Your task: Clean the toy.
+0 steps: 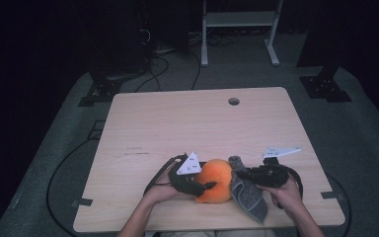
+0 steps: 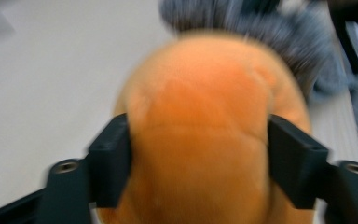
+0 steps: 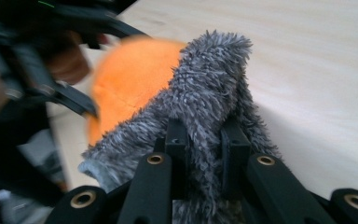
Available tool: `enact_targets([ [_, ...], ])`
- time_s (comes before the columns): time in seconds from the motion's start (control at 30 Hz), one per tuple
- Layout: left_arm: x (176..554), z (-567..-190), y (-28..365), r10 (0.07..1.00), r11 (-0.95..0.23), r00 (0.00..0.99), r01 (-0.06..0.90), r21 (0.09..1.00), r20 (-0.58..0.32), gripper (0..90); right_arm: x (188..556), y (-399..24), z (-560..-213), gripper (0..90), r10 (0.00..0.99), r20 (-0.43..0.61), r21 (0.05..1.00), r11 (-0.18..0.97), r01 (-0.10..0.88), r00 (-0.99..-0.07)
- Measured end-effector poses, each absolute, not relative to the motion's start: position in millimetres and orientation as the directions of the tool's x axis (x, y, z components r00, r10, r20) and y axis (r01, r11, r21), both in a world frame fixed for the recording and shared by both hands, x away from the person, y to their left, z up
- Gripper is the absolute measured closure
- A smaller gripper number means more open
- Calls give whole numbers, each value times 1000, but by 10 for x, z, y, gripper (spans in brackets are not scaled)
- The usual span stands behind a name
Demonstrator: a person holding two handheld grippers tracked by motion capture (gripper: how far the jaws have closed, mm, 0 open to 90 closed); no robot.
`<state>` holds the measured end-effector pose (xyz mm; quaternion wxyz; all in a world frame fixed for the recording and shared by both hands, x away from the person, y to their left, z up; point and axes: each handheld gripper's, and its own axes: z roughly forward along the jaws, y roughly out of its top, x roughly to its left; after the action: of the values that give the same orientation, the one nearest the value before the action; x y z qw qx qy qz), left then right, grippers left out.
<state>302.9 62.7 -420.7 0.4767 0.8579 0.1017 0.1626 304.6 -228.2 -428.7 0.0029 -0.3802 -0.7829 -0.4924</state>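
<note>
An orange plush ball (image 1: pixel 217 178) rests near the front edge of the wooden table (image 1: pixel 187 123). My left gripper (image 1: pixel 208 186) comes at it from the left. In the left gripper view the ball (image 2: pixel 200 135) bulges between the jaws of that gripper (image 2: pixel 199 158), whose pads press into its sides. A grey fuzzy cloth (image 1: pixel 249 197) lies against the ball's right side and hangs toward the table's front edge. My right gripper (image 1: pixel 239 173) holds its upper part. In the right gripper view this gripper (image 3: pixel 204 140) pinches a fold of the cloth (image 3: pixel 205 88), with the ball (image 3: pixel 130 84) behind.
A round cable hole (image 1: pixel 234 101) sits near the table's far edge. Behind the table stands a white metal frame (image 1: pixel 239 19) on the grey floor, with black cables (image 1: pixel 153 69) trailing around it. Dark stand feet (image 1: pixel 325 86) flank the table's far corners.
</note>
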Motion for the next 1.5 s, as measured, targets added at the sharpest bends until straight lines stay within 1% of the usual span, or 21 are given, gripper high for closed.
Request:
enact_targets([
  [0.07,3001,-4208,548,323,-518,896,-101,849,304,319,3024,-2368,-4186,766,616,356,803,183,567,-703],
  [0.1,3018,-4235,516,318,-516,893,-120,848,320,301,3017,-2404,-4141,766,630,342,819,165,550,-697],
  [0.2,3125,-4339,450,332,-559,916,-1,829,225,175,3024,-2451,-4134,767,649,324,828,158,539,-688],
  [0.3,3197,-4348,488,371,-526,923,117,842,104,102,3016,-2351,-4266,768,668,248,800,268,537,-702],
  [0.33,3207,-4351,500,365,-531,927,132,837,85,110,3013,-2353,-4264,766,659,260,799,263,541,-705],
  [0.37,3199,-4369,499,356,-530,931,125,839,86,156,3008,-2361,-4251,764,653,266,797,264,543,-709],
  [0.4,3181,-4383,485,354,-541,929,108,834,110,201,3000,-2365,-4241,764,657,264,796,265,544,-706],
  [0.47,3139,-4394,449,342,-556,928,74,828,147,233,2976,-2356,-4194,765,675,239,812,255,525,-698],
  [0.53,3084,-4393,430,313,-578,930,26,816,192,250,2923,-2310,-4100,764,667,193,843,263,470,-720],
  [0.67,3037,-4418,439,306,-591,929,13,807,209,254,2899,-2188,-4081,753,639,115,864,314,394,-761],
  [0.8,3055,-4465,490,324,-553,932,45,832,165,264,3023,-2332,-4274,759,662,184,845,271,460,-727],
  [0.93,3031,-4449,479,318,-567,930,32,823,182,263,3057,-2497,-4345,762,706,210,808,264,527,-676],
  [1.0,3017,-4439,472,296,-575,936,14,818,192,261,3033,-2514,-4278,762,703,211,826,244,509,-680],
  [1.07,3018,-4433,487,265,-569,949,13,822,169,254,2995,-2470,-4169,761,671,221,853,219,474,-708],
  [1.13,3031,-4419,514,260,-559,955,25,829,146,248,2969,-2385,-4104,760,647,196,862,244,444,-736],
  [1.2,3052,-4363,567,258,-524,960,47,850,106,217,2962,-2304,-4143,759,626,165,848,304,433,-763],
  [1.27,3089,-4293,601,288,-479,956,86,873,64,171,2943,-2274,-4186,759,621,139,846,330,419,-771],
  [1.33,3111,-4280,579,346,-480,934,95,872,89,112,2917,-2280,-4172,758,612,116,849,348,398,-782],
  [1.4,3131,-4338,525,353,-512,932,123,850,78,95,2899,-2281,-4172,754,600,101,851,361,382,-793],
  [1.43,3124,-4379,501,352,-520,932,124,845,80,105,2900,-2285,-4177,753,596,101,851,363,379,-797],
  [1.5,3086,-4409,478,347,-526,932,97,845,109,184,2927,-2317,-4202,752,598,106,847,363,387,-794],
])
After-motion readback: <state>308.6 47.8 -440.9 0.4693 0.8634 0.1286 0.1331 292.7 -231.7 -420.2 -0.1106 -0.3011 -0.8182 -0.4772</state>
